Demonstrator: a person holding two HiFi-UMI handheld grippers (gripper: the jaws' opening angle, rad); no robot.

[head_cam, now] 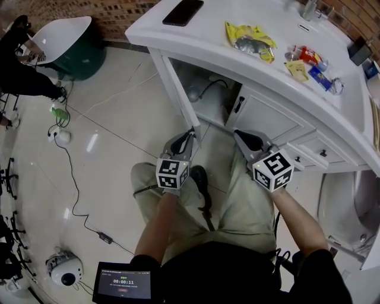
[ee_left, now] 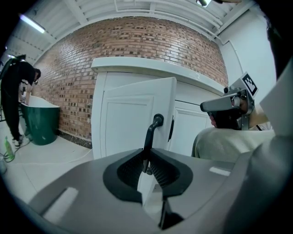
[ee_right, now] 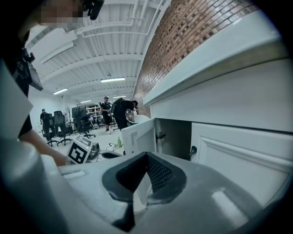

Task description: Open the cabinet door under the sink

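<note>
cabinet door [head_cam: 178,89]: the left-hand door under the white desk [head_cam: 208,47], swung well out from its frame. My head view catches it nearly edge-on, and my left gripper view shows its panelled front [ee_left: 132,123].
handle [ee_left: 151,135]: a black bar near the door's free edge, standing upright. Its lower end runs down between my left fingers.
left gripper [head_cam: 191,135]: at the door's free edge, with its fingers clamped on the handle.
right gripper [head_cam: 240,135]: just to the right of the door's free edge in my head view and apart from the door. Its fingers are together with nothing between them.
opening [head_cam: 208,95]: the shadowed space behind the door, with a grey hose [head_cam: 211,86] inside.
second door [head_cam: 267,116]: closed, across the opening from the cabinet door, with its own black handle [head_cam: 238,104].
desk top: above the door it carries a black phone [head_cam: 183,12]. A yellow packet [head_cam: 252,40] and some small packets [head_cam: 306,56] lie further right.
trousers [head_cam: 249,208]: my khaki legs, in front of the door on the pale tiled floor [head_cam: 119,136].
green tub [head_cam: 71,44]: well apart from the door to its left, by the brick wall [ee_left: 137,45], with a person in black [ee_left: 13,96] beside it.
tablet [head_cam: 124,284]: well apart from the door, on the floor side nearest me, with its screen lit.
</note>
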